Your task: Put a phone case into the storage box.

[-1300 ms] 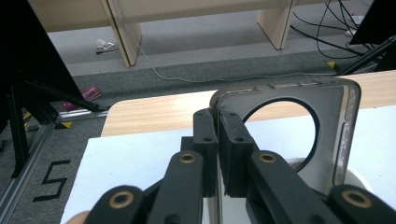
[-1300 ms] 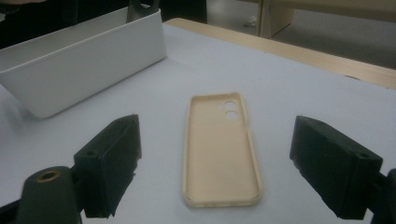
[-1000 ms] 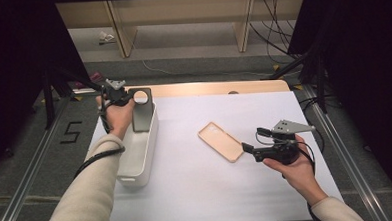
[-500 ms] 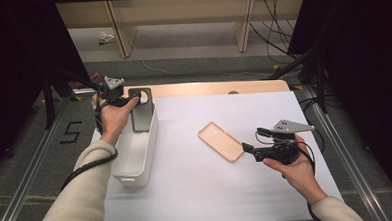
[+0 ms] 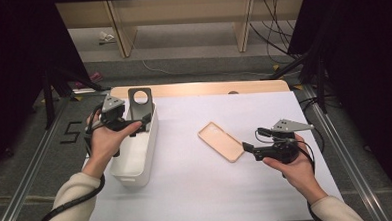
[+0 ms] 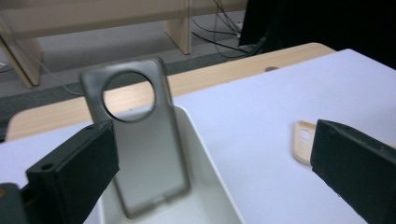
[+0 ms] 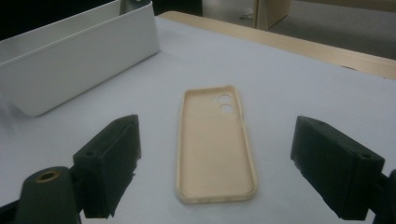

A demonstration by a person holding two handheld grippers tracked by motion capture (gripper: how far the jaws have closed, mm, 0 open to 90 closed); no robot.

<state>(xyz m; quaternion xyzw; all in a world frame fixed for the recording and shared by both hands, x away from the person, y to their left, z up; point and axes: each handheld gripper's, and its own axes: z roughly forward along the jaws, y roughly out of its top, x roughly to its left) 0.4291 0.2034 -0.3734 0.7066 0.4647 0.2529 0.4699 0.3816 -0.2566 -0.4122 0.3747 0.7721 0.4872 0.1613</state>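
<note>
A: What is the left tool (image 5: 137, 124) doing?

B: Its jaws have just opened wide. The grey phone case (image 6: 135, 135) stands in front of them, leaning in the far end of the white box (image 5: 136, 165). Nothing presses on it.

A: And the right tool (image 5: 246, 147)?

B: It is open too, holding nothing. The tan phone case (image 7: 217, 144) lies flat on the bench (image 5: 207, 190), just ahead between its jaws.

White table (image 5: 197, 190): bin (image 5: 136, 165), beige case (image 5: 221, 141)
</note>
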